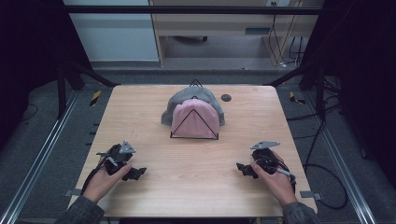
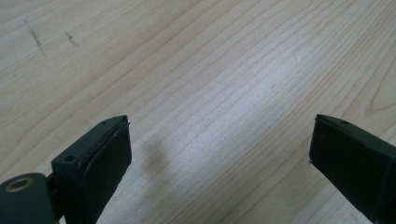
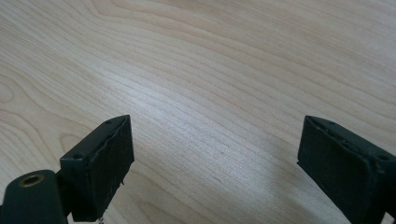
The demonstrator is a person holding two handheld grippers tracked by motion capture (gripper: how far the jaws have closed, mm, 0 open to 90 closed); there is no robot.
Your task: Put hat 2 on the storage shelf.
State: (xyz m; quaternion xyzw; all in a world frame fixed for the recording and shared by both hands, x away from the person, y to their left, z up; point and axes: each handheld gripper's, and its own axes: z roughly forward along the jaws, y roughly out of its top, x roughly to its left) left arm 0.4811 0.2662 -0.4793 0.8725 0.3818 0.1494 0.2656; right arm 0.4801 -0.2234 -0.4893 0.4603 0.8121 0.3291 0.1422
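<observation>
A pink cloth [image 1: 195, 119] hangs over a black wire triangular stand [image 1: 194, 135] at the middle of the wooden table [image 1: 140, 112], with a grey cloth [image 1: 180, 100] draped behind it. My left gripper [image 1: 135, 173] rests near the front left of the table, open, its jaws wide apart over bare wood [image 2: 219, 116]. My right gripper [image 1: 243, 169] lies near the front right, also open, with bare wood [image 3: 215, 121] between its jaws. A hand holds each gripper.
A small dark round hole or disc [image 1: 226, 97] sits near the table's far edge. Metal frame rails [image 1: 46, 144] run along both sides. Cables [image 1: 322, 177] trail on the floor at right.
</observation>
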